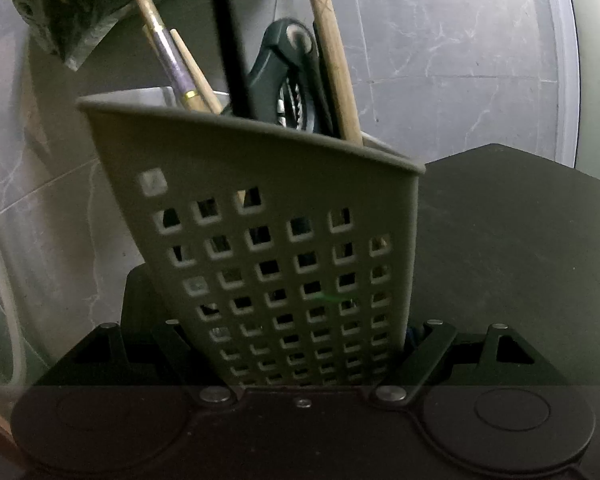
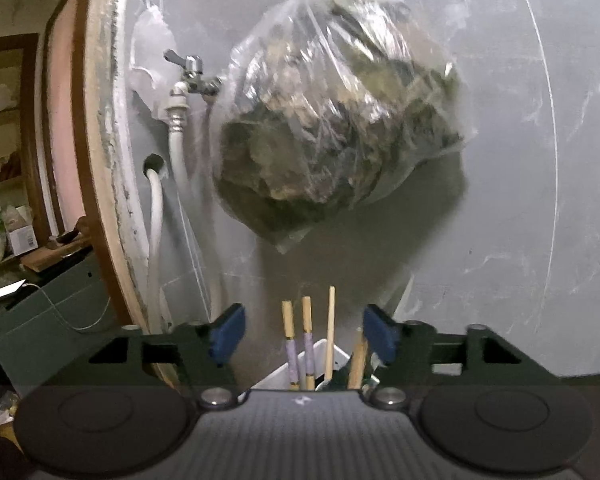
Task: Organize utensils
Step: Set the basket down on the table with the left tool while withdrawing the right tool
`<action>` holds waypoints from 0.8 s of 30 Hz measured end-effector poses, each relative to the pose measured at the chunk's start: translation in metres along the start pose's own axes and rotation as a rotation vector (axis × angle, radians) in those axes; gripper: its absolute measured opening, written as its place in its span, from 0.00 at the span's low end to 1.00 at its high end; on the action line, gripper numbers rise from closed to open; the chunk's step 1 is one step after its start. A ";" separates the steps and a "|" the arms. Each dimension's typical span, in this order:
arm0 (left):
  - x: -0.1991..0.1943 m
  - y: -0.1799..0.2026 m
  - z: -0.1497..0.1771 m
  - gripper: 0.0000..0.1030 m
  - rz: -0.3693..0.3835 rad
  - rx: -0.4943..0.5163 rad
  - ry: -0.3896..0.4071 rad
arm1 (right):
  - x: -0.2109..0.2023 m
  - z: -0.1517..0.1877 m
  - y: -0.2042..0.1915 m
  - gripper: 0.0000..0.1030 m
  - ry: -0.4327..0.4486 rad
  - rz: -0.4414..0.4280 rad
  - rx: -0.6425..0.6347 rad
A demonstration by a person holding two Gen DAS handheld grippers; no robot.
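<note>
Left tongs are clamped on the utensil holder full of chopsticks, right tongs spread apart just above it, so I'd guess grabbing another utensil comes next.

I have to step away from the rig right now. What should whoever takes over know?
Left gripper: shut on the perforated utensil holder, which looks tilted.
Right gripper: open, nothing held, just above the holder.
In the holder: purple-banded chopsticks, plain wooden sticks, a black-handled tool.
Done: these utensils are in.
Left: cannot tell whether any utensils remain outside; none show.
</note>
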State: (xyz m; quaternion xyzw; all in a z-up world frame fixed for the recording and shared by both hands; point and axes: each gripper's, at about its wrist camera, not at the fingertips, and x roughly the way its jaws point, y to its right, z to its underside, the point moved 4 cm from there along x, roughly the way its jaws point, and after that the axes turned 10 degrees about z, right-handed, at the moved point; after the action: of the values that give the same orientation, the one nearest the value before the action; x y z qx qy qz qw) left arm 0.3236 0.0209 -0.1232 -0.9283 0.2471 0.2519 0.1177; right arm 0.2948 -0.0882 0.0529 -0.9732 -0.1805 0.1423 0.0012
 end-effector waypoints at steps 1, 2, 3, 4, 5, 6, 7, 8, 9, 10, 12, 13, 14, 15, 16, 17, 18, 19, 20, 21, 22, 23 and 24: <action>0.000 0.000 0.000 0.81 -0.002 -0.001 0.001 | -0.004 -0.001 0.000 0.73 0.012 -0.002 -0.003; 0.000 0.000 0.000 0.81 -0.003 -0.001 0.002 | -0.008 -0.001 0.001 0.78 0.026 0.000 -0.004; -0.002 0.000 0.002 0.81 -0.005 -0.001 0.005 | -0.013 -0.002 0.001 0.80 0.040 0.004 -0.004; -0.003 0.000 0.002 0.82 -0.008 -0.003 0.006 | -0.017 -0.002 0.002 0.86 0.053 0.010 -0.001; -0.004 0.001 0.003 0.82 -0.014 -0.006 0.008 | -0.022 -0.003 0.004 0.90 0.063 0.019 0.002; -0.005 0.002 0.004 0.83 -0.017 -0.010 0.010 | -0.026 -0.004 0.006 0.92 0.071 0.035 0.006; -0.007 0.002 0.004 0.83 -0.016 -0.017 0.012 | -0.031 -0.003 0.009 0.95 0.076 0.051 0.010; -0.008 0.003 0.004 0.83 -0.019 -0.021 0.013 | -0.035 -0.003 0.012 0.98 0.080 0.070 0.014; -0.009 0.005 0.005 0.84 -0.028 -0.024 0.014 | -0.040 -0.002 0.016 1.00 0.081 0.094 0.019; -0.011 0.006 0.005 0.84 -0.041 -0.030 0.016 | -0.045 0.000 0.021 1.00 0.081 0.114 0.026; -0.015 0.009 0.005 0.96 -0.059 -0.045 0.015 | -0.055 0.006 0.032 1.00 0.072 0.157 0.042; -0.019 0.012 0.007 0.99 -0.075 -0.054 0.018 | -0.061 0.009 0.037 1.00 0.066 0.177 0.050; -0.023 0.015 0.007 0.99 -0.088 -0.059 0.026 | -0.066 0.012 0.043 1.00 0.059 0.197 0.059; -0.026 0.019 0.008 0.99 -0.094 -0.063 0.028 | -0.073 0.016 0.049 1.00 0.052 0.214 0.070; -0.029 0.023 0.010 0.99 -0.101 -0.069 0.023 | -0.079 0.020 0.055 1.00 0.044 0.231 0.082; -0.034 0.029 0.012 0.99 -0.114 -0.075 0.019 | -0.085 0.025 0.062 1.00 0.036 0.246 0.094; -0.038 0.034 0.013 0.99 -0.130 -0.080 0.014 | -0.091 0.030 0.067 1.00 0.026 0.255 0.104; -0.042 0.040 0.014 0.99 -0.146 -0.084 0.010 | -0.097 0.035 0.073 1.00 0.017 0.263 0.114; -0.048 0.047 0.015 0.99 -0.164 -0.094 0.007 | -0.103 0.039 0.078 1.00 0.009 0.271 0.120; -0.056 0.054 0.015 0.99 -0.178 -0.105 0.007 | -0.111 0.044 0.083 1.00 -0.001 0.280 0.125; -0.063 0.062 0.016 0.99 -0.192 -0.121 0.008 | -0.119 0.050 0.088 1.00 -0.012 0.286 0.129; -0.070 0.070 0.017 0.99 -0.204 -0.135 0.008 | -0.128 0.055 0.093 1.00 -0.022 0.291 0.130; -0.077 0.077 0.017 0.99 -0.219 -0.149 0.005 | -0.136 0.060 0.097 1.00 -0.029 0.295 0.128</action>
State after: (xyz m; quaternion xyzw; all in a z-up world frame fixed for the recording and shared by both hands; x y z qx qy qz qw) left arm 0.2193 -0.0081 -0.1045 -0.9565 0.1253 0.2528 0.0746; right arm 0.1903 -0.2296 0.0280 -0.9849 -0.0260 0.1663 0.0397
